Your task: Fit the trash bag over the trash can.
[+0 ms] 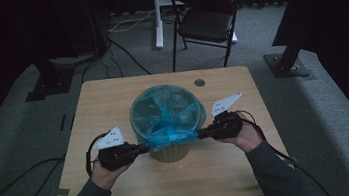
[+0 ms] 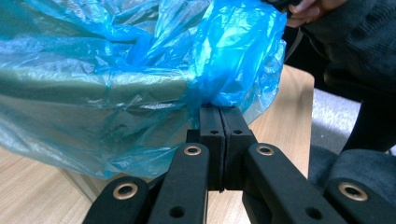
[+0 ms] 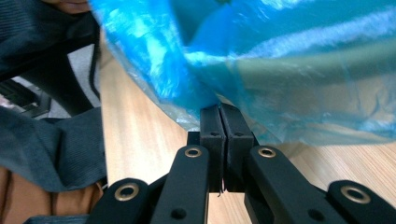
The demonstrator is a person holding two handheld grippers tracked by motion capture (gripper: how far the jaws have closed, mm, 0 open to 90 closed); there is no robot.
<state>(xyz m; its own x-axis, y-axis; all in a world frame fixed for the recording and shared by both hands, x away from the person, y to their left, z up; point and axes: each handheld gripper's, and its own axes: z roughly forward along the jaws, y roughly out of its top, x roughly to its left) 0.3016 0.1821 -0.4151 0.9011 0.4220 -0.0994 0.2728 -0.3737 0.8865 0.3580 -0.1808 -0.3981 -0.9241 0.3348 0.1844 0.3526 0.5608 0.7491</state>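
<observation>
A small beige waste bin (image 1: 170, 151) is being kept near the middle of the wooden table (image 1: 111, 93), lined with a blue plastic bin bag (image 1: 164, 112) whose edge is draped over the rim. At the near side of the bin the bag's loose film is being gathered from both sides. The left gripper (image 1: 143, 148) is being held clenched on a fold of the blue film, its jaws pressed together with plastic bunched just above them in the left gripper view (image 2: 222, 109). The right gripper (image 1: 202, 135) is likewise being held clamped on the bag, as the right gripper view (image 3: 219, 109) shows. The two pinches are being placed opposite each other, probably so that the film can be stretched or pulled over the rim evenly, without the light bin being tipped.
</observation>
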